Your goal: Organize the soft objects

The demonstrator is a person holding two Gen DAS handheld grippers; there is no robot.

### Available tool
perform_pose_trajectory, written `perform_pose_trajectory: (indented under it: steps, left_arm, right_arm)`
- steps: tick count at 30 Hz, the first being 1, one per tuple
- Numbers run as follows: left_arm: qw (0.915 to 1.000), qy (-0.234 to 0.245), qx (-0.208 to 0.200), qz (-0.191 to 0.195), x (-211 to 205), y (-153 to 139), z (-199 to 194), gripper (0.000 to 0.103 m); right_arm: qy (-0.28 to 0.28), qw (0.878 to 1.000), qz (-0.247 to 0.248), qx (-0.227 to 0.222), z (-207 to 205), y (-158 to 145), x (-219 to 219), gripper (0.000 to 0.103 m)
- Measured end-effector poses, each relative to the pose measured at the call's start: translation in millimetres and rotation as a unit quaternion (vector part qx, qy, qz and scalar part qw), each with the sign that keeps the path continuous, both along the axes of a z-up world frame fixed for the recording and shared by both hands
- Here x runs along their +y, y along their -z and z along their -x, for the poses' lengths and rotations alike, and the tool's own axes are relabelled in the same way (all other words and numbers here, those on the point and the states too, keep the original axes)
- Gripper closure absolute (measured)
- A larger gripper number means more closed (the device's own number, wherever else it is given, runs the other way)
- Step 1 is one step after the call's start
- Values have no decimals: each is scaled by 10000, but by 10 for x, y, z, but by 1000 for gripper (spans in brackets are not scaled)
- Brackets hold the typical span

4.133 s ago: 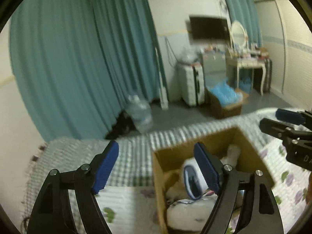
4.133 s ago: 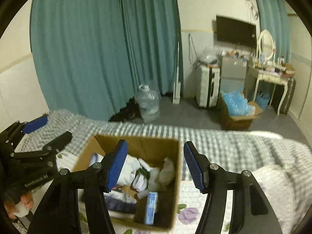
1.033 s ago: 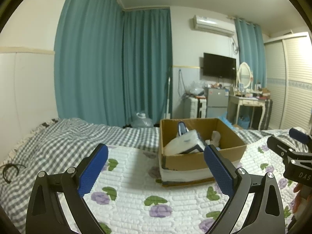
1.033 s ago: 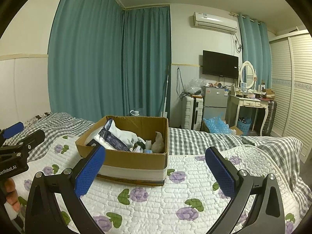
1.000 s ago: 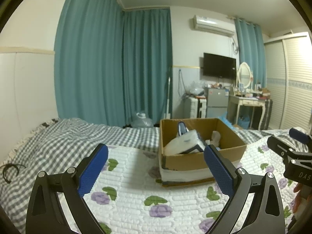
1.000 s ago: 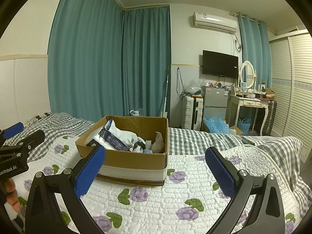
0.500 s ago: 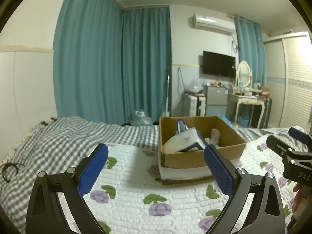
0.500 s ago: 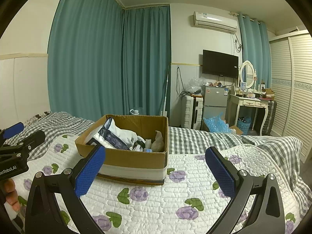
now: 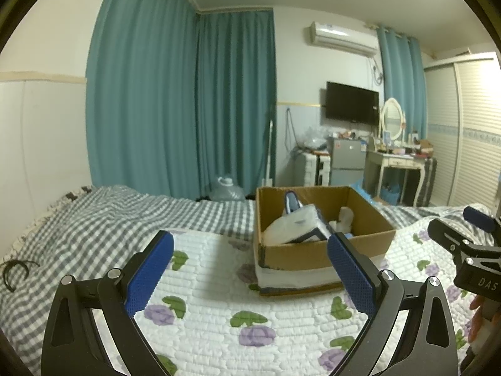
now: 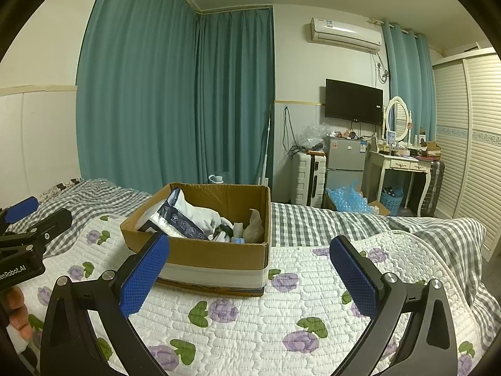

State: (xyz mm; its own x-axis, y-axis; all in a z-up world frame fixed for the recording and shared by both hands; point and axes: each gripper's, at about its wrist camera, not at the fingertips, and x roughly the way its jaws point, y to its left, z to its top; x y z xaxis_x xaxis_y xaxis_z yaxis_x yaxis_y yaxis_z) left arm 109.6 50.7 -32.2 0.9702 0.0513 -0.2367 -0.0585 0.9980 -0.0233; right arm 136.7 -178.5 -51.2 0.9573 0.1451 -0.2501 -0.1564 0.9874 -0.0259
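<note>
A brown cardboard box (image 9: 322, 252) (image 10: 216, 255) stands on the flowered white quilt (image 9: 219, 307) (image 10: 281, 313) of the bed. It holds several soft items: a white and navy packet (image 9: 296, 224) (image 10: 178, 217), white cloth (image 10: 206, 217) and small pieces. My left gripper (image 9: 250, 269) is open and empty, held back from the box's near left corner. My right gripper (image 10: 250, 271) is open and empty, in front of the box's right side. Each gripper shows at the edge of the other's view.
Grey checked bedding (image 9: 109, 216) (image 10: 375, 222) lies beyond the quilt. A black hair clip (image 9: 14, 271) lies at the far left. Past the bed are teal curtains (image 10: 188, 94), a water jug (image 9: 225, 192), a suitcase, a small fridge (image 10: 344, 159), a dressing table (image 10: 404, 163) and a wardrobe.
Four seconds ago both grippers were over the box looking down into it. Both have since pulled back and lowered to quilt level. In the last second almost nothing has moved.
</note>
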Motion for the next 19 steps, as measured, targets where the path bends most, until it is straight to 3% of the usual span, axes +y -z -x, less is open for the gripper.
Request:
perform_pose_trajectory:
  steps: [19]
  left_arm:
    - [10000, -46, 13, -41, 3, 8, 4, 3]
  right_arm:
    - [-49, 10000, 13, 57, -11, 15, 7, 0]
